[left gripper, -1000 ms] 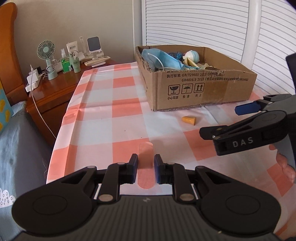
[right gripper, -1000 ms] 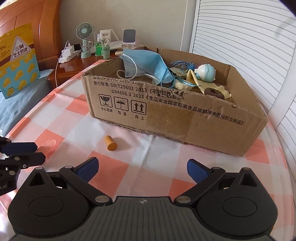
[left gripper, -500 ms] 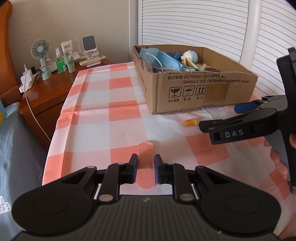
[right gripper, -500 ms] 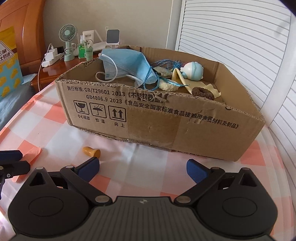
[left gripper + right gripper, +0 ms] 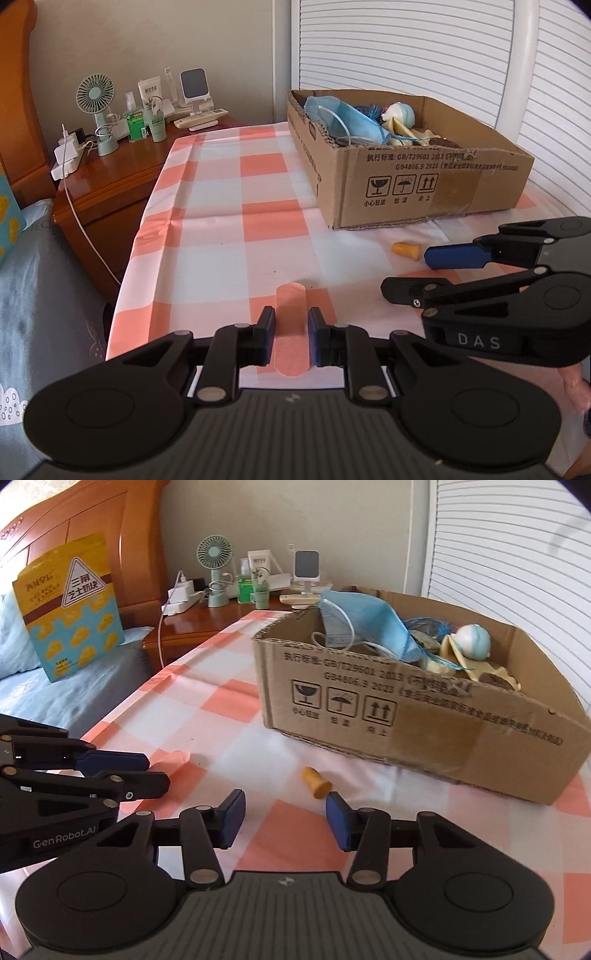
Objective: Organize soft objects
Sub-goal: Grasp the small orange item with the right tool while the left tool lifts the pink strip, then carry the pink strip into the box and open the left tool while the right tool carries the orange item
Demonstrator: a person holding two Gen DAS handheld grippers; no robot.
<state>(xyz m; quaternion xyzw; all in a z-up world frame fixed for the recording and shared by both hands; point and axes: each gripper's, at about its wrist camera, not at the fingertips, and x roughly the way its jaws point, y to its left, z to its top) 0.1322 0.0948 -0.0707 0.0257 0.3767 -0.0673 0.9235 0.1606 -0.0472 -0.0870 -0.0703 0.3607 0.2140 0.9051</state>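
A small orange earplug (image 5: 316,781) lies on the checked tablecloth (image 5: 207,716) in front of a cardboard box (image 5: 424,716). It also shows in the left wrist view (image 5: 406,251), with the box (image 5: 436,192) behind it. The box holds a blue face mask (image 5: 365,624), a pale blue round toy (image 5: 474,640) and other soft items. My right gripper (image 5: 285,818) is open and low over the cloth, its right fingertip close beside the earplug. My left gripper (image 5: 291,334) is nearly closed over a thin pink strip (image 5: 291,314) that stands between its fingers.
A wooden nightstand (image 5: 110,184) at the left carries a small fan (image 5: 96,107), bottles, a charger and a cable. A bed with a yellow and blue bag (image 5: 70,609) lies to the left. White shutters (image 5: 424,48) stand behind the box.
My right gripper has narrowed from wide open and moved down and left toward the earplug. My left gripper has hardly moved and keeps the same narrow gap.
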